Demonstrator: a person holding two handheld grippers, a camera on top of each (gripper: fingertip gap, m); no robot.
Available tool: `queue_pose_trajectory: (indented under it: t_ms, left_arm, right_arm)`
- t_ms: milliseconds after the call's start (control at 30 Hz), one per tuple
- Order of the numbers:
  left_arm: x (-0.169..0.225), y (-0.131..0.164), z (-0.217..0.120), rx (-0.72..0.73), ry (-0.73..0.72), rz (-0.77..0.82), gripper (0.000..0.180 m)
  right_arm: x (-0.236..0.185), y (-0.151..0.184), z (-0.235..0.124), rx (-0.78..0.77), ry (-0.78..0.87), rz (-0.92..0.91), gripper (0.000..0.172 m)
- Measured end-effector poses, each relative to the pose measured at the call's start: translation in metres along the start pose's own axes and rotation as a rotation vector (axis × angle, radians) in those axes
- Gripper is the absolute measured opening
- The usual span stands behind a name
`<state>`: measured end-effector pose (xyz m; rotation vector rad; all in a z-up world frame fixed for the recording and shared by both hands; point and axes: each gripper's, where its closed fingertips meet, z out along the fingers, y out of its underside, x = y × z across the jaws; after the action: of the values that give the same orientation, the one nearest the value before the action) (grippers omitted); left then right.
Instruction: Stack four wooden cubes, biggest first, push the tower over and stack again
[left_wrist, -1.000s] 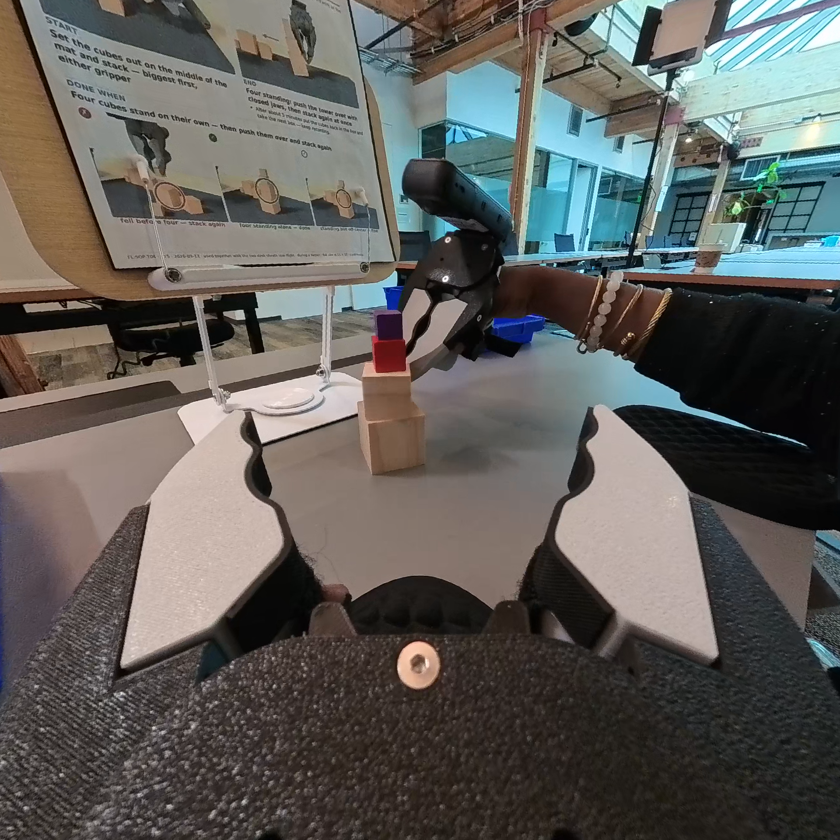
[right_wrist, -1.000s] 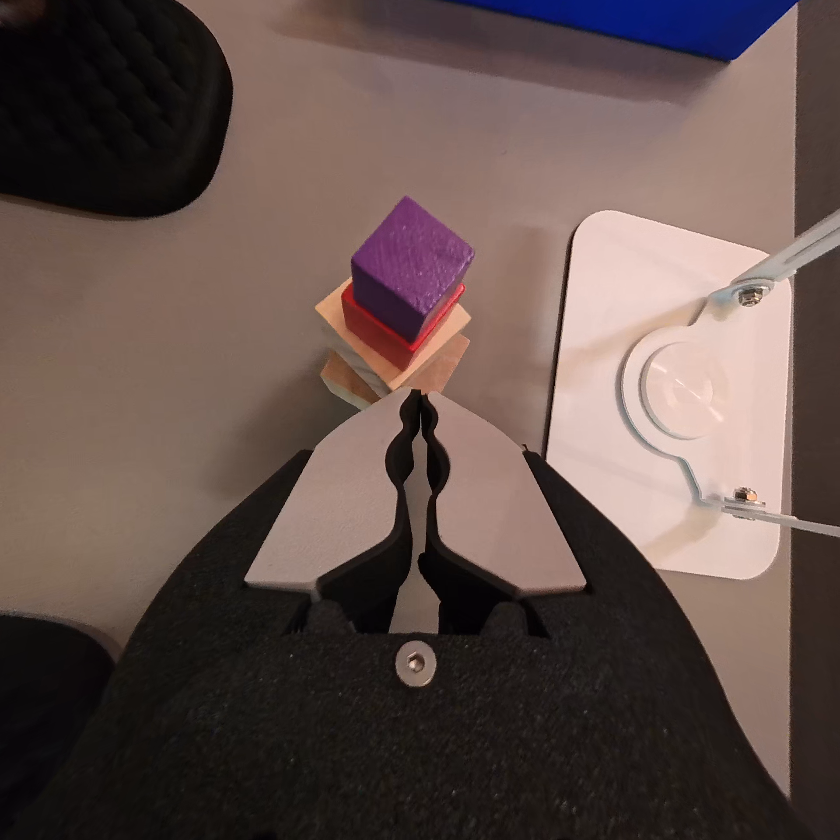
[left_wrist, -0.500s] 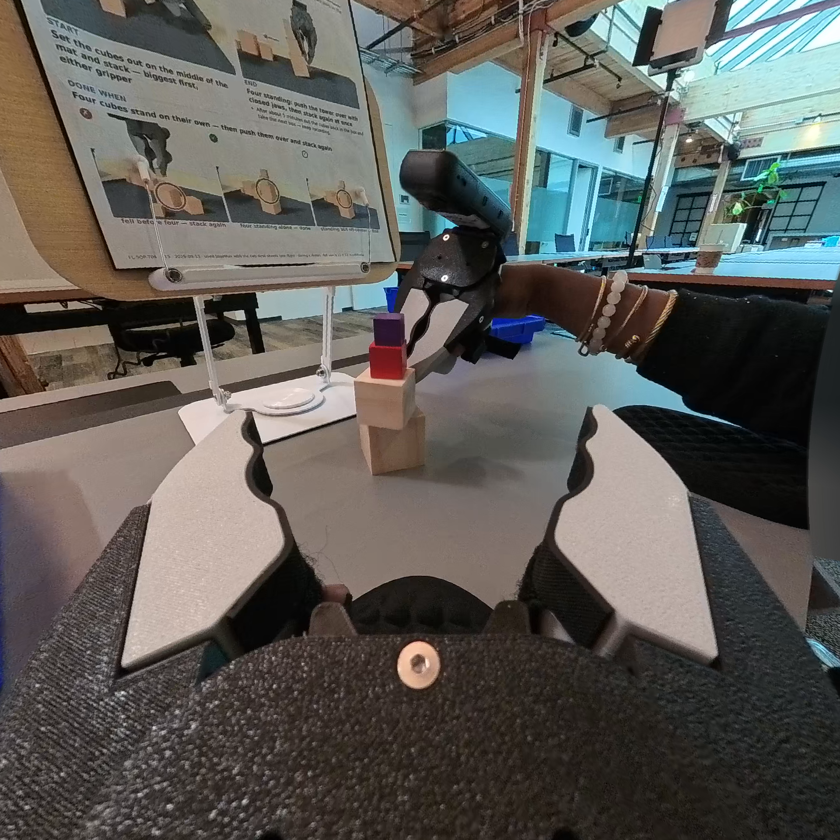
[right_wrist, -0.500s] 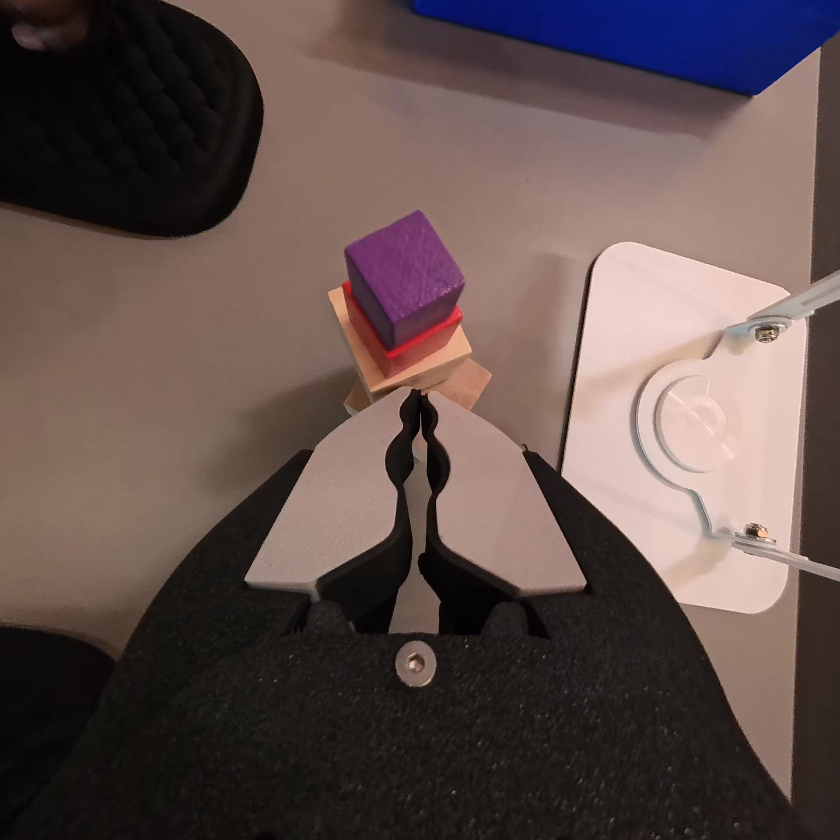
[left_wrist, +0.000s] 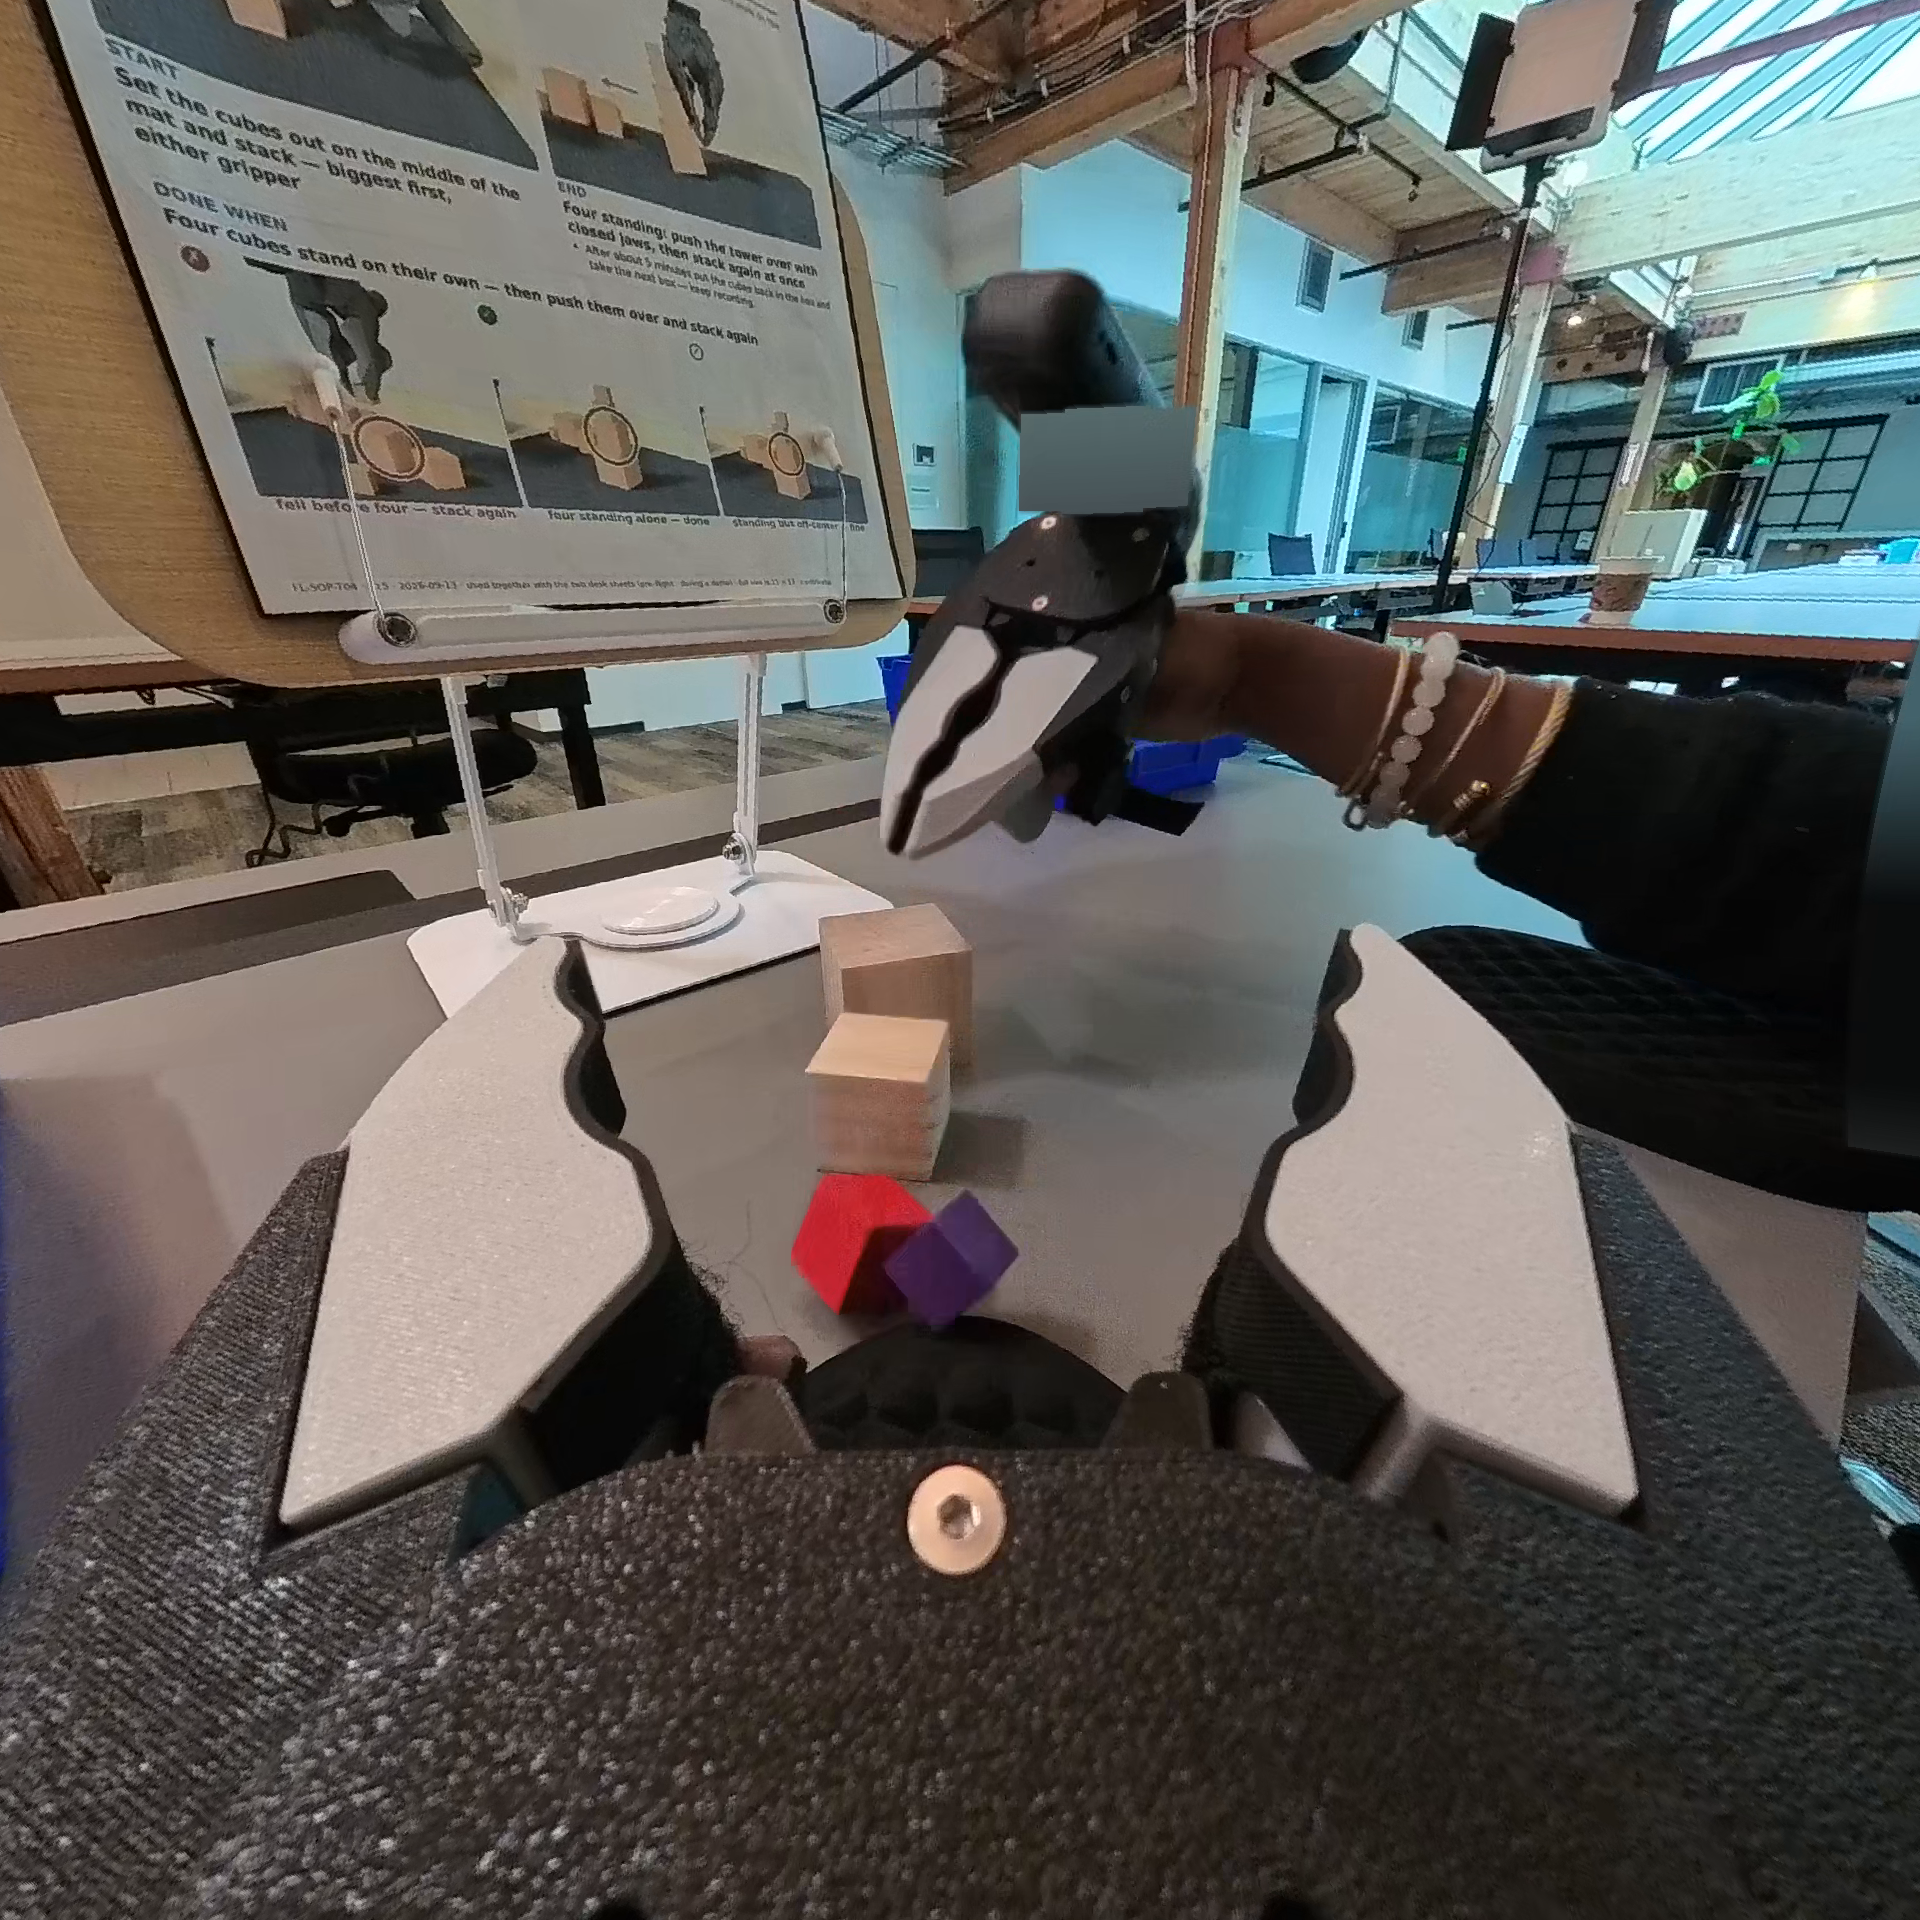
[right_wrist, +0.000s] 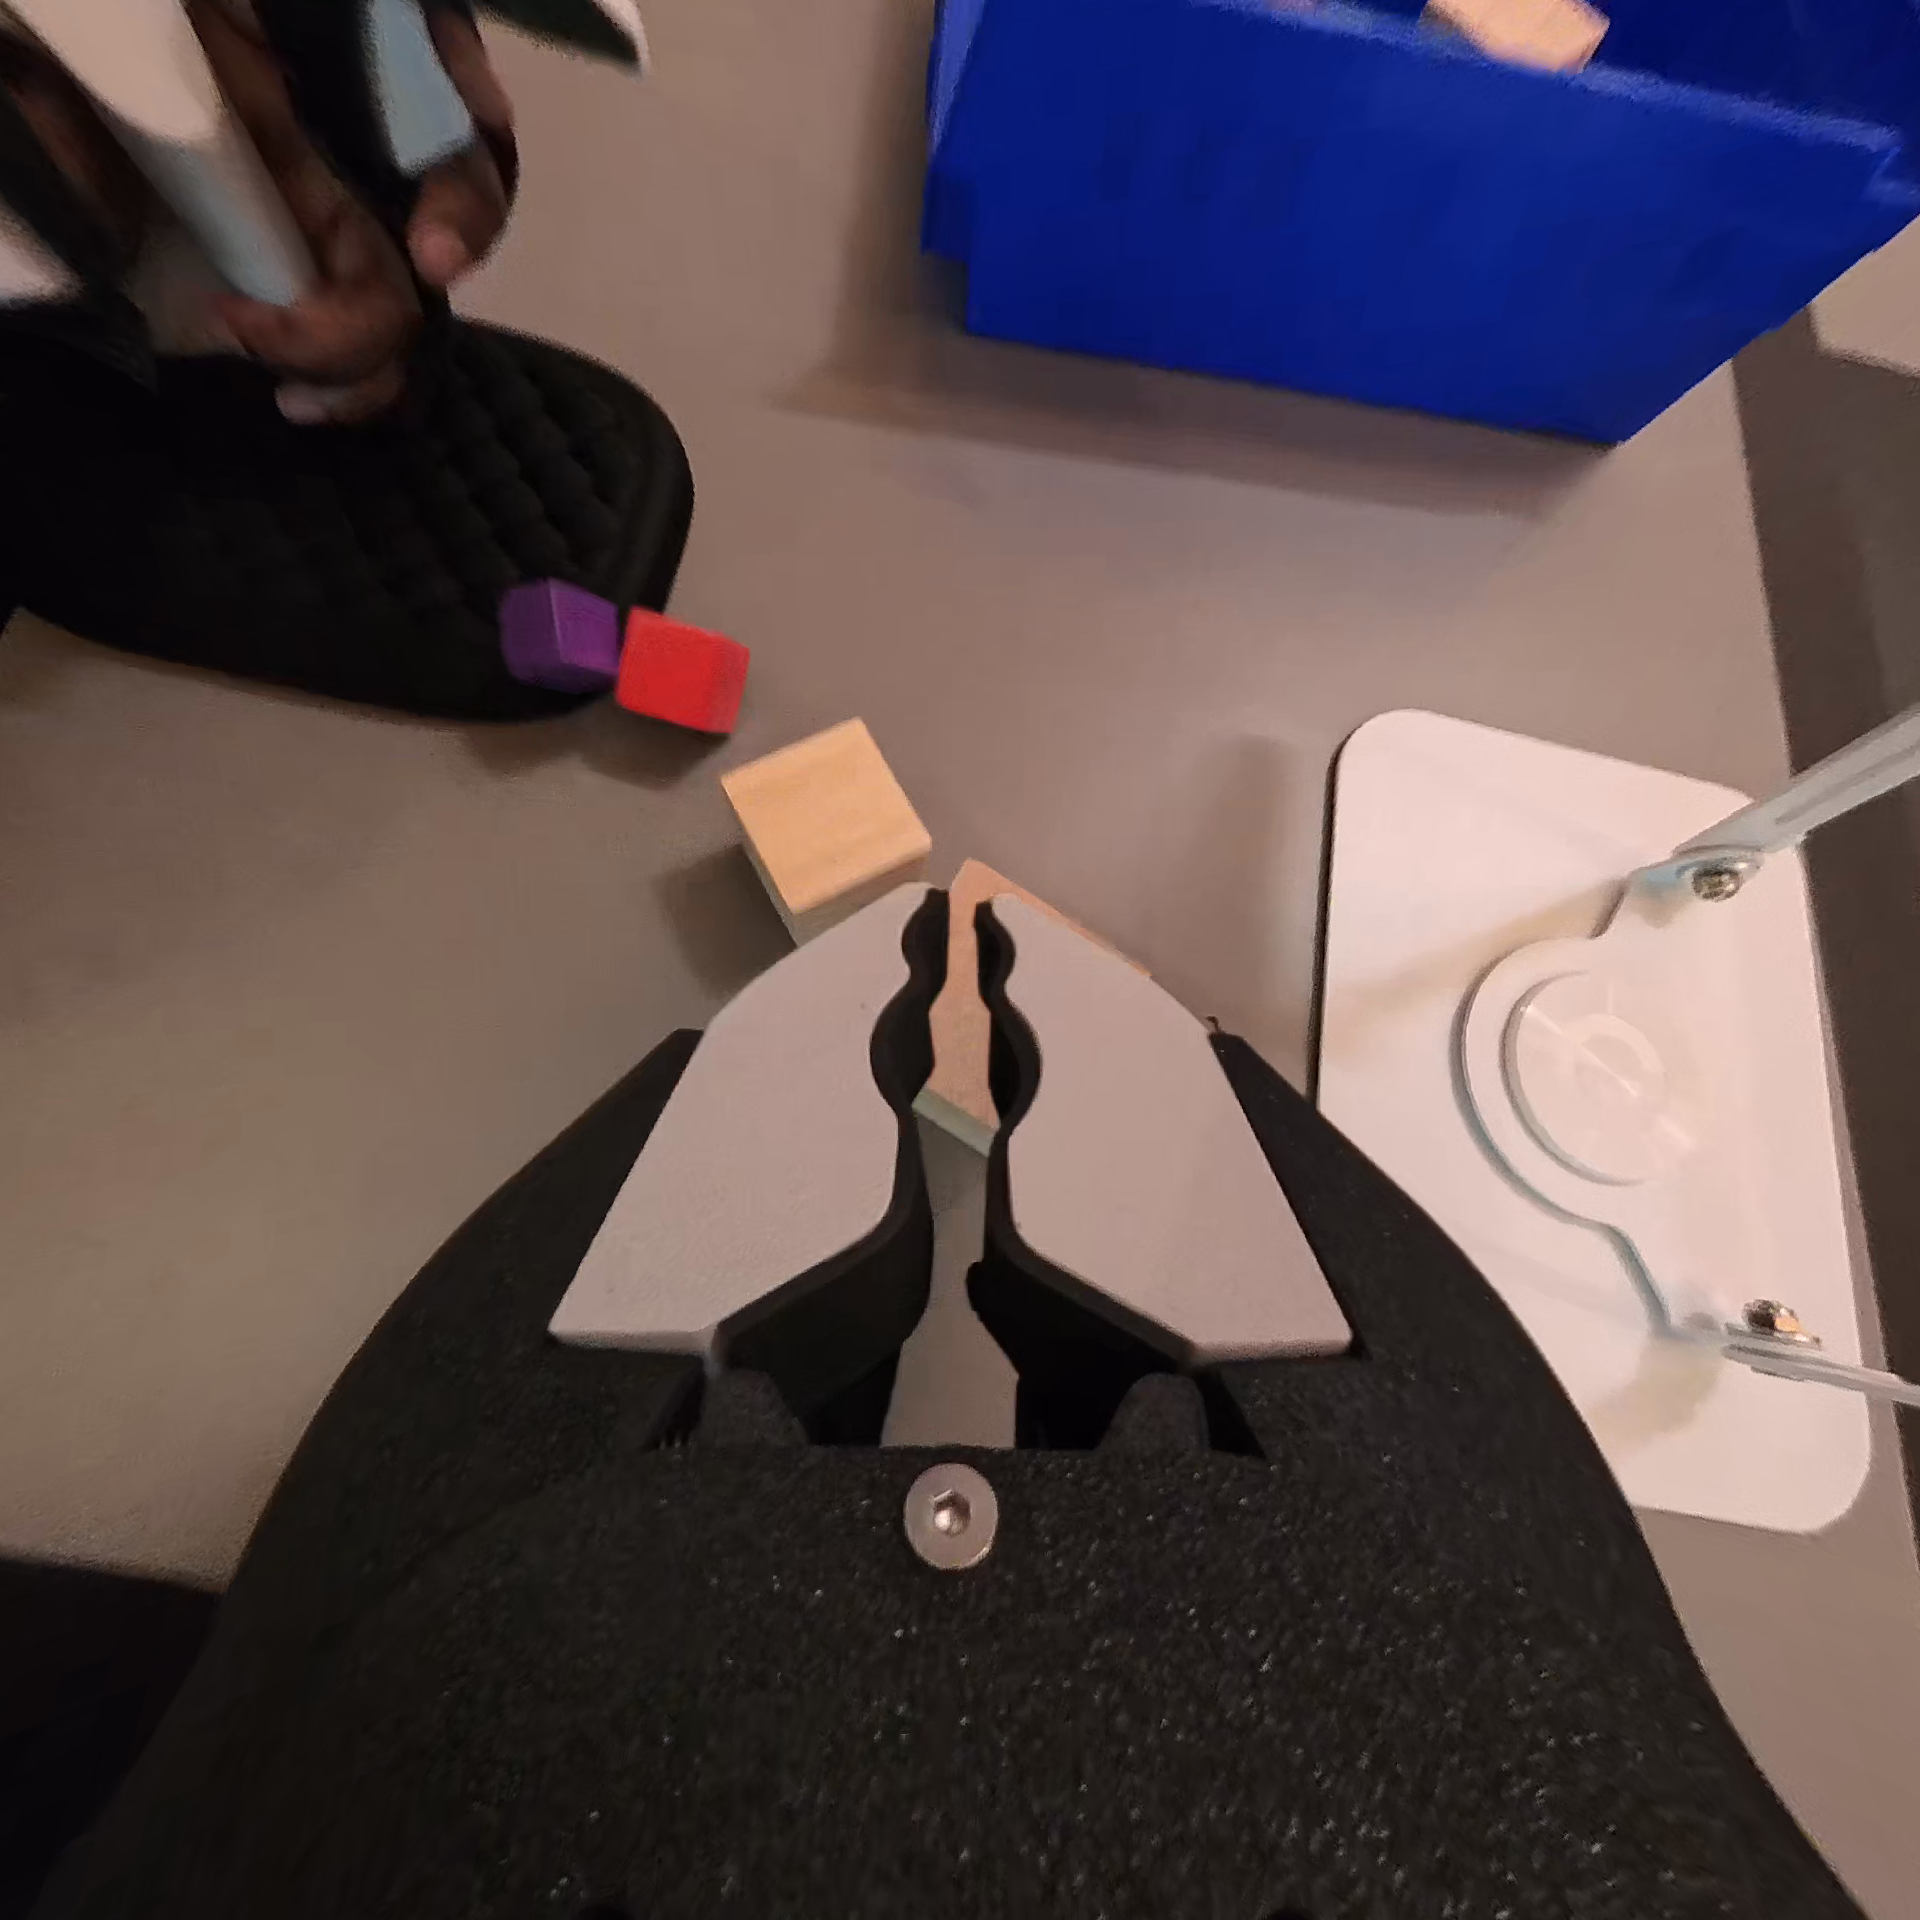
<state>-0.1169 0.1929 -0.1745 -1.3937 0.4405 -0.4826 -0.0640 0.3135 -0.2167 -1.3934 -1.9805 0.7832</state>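
Lying nearest the left gripper (left_wrist: 956, 1049), whose jaws are standing wide and bare: purple cube (left_wrist: 948, 1259) touching red cube (left_wrist: 852, 1242), both tilted. Small wooden cube (left_wrist: 881, 1107) at 12 o'clock, large wooden cube (left_wrist: 899, 971) just behind, squarely on the grey table (left_wrist: 1132, 1049). Beyond, right gripper (left_wrist: 902, 836) is hovering tips-down, nearly clenched, bare; open office behind.

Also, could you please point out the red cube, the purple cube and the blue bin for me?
red cube (left_wrist: 854, 1236), left wrist view, on its upper face.
purple cube (left_wrist: 951, 1259), left wrist view, on its front face.
blue bin (right_wrist: 1403, 197), right wrist view, on its side wall.
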Motion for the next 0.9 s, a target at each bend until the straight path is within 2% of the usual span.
queue_pose_trajectory:
  t_ms: [67, 133, 233, 300, 367, 467, 567, 733, 900]
  left_arm:
    - [0.0, 0.0, 0.0, 0.0, 0.0, 0.0, 0.128]
    - [0.0, 0.0, 0.0, 0.0, 0.0, 0.0, 0.128]
    - [0.0, 0.0, 0.0, 0.0, 0.0, 0.0, 0.128]
    - [0.0, 0.0, 0.0, -0.001, 0.0, 0.001, 0.128]
    - [0.0, 0.0, 0.0, -0.001, 0.001, 0.003, 0.128]
    - [0.001, 0.0, 0.0, -0.003, 0.003, 0.008, 0.128]
    - [0.001, 0.0, 0.0, -0.004, 0.005, 0.007, 0.128]
    - [0.001, 0.001, 0.0, -0.007, 0.007, -0.001, 0.128]
    - [0.0, 0.001, 0.0, -0.01, 0.004, -0.009, 0.128]
  right_arm:
    - [0.0, -0.013, -0.007, 0.077, 0.026, 0.009, 0.015]
    - [0.001, -0.027, -0.017, 0.165, 0.072, 0.021, 0.035]
    - [0.004, -0.049, -0.039, 0.309, 0.176, 0.059, 0.078]
    - [0.006, -0.06, -0.057, 0.41, 0.272, 0.111, 0.116]
    - [0.004, -0.068, -0.077, 0.51, 0.357, 0.159, 0.139]
    - [-0.009, -0.067, -0.105, 0.604, 0.459, 0.207, 0.144]
    - [-0.028, -0.052, -0.122, 0.589, 0.543, 0.249, 0.144]
    - [-0.087, -0.017, -0.118, 0.508, 0.492, 0.275, 0.143]
    - [-0.121, 0.022, -0.119, 0.485, 0.628, 0.333, 0.142]
